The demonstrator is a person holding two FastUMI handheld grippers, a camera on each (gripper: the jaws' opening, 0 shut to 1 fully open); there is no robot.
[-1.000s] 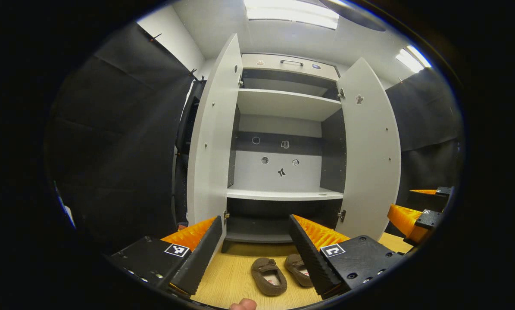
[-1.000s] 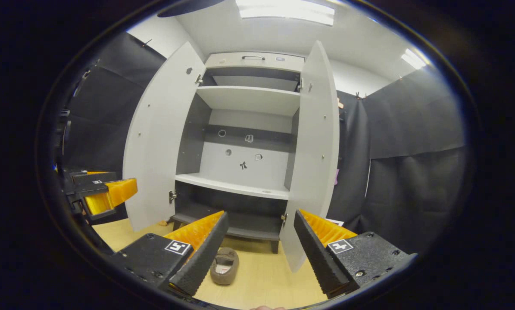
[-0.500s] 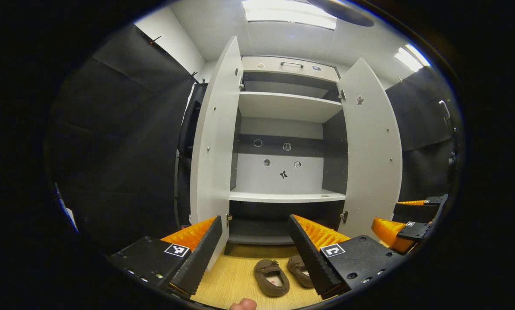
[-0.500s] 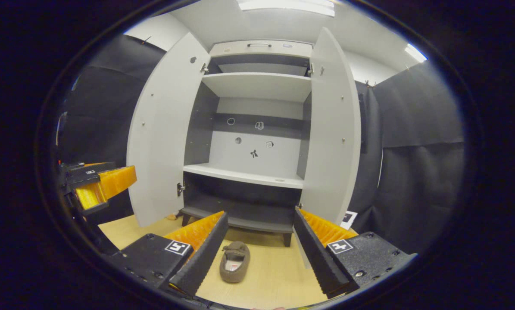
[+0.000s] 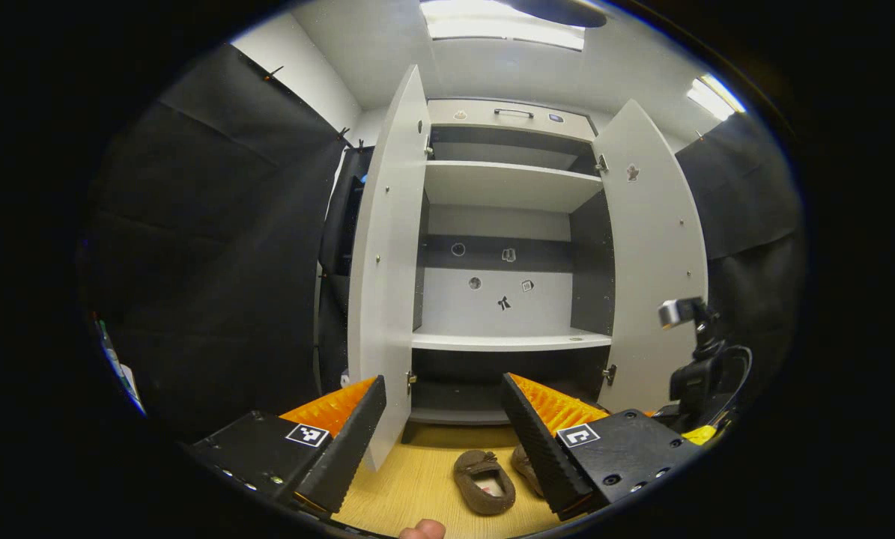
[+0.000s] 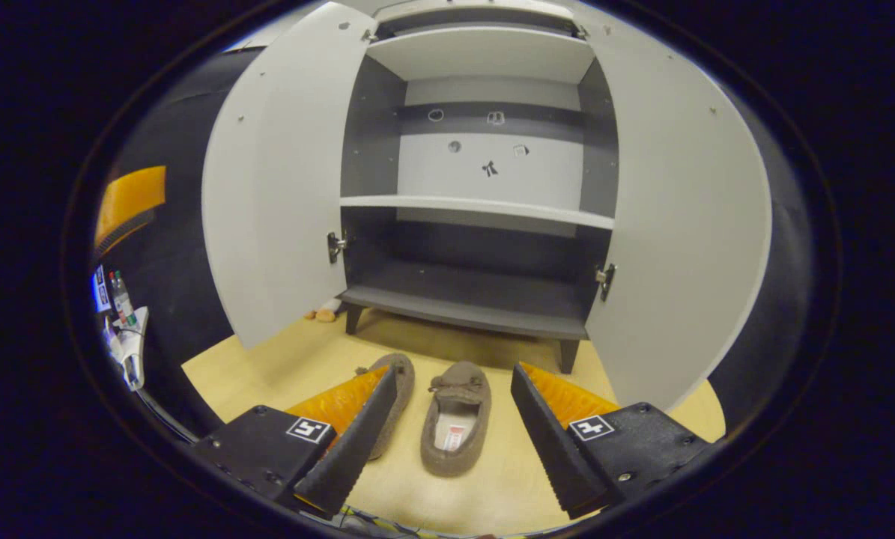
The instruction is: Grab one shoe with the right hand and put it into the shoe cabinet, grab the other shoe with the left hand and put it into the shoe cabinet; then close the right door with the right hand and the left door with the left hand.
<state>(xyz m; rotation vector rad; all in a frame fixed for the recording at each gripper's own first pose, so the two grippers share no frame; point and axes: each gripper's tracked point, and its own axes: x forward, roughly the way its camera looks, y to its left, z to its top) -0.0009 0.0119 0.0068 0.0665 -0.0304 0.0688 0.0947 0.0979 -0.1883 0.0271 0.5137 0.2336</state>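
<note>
One shoe (image 6: 455, 419) between spread right claw (image 6: 452, 434) fingers

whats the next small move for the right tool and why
Probably lower the right tool onto the right shoe and close on it. Its fingers are open, the shoe lies on the floor between them, not yet gripped, and both cabinet doors stand open.

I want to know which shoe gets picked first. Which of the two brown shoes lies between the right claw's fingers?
The right-hand shoe, lying fully in the open gap of the right claw. The other shoe is half hidden behind its left finger.
</note>
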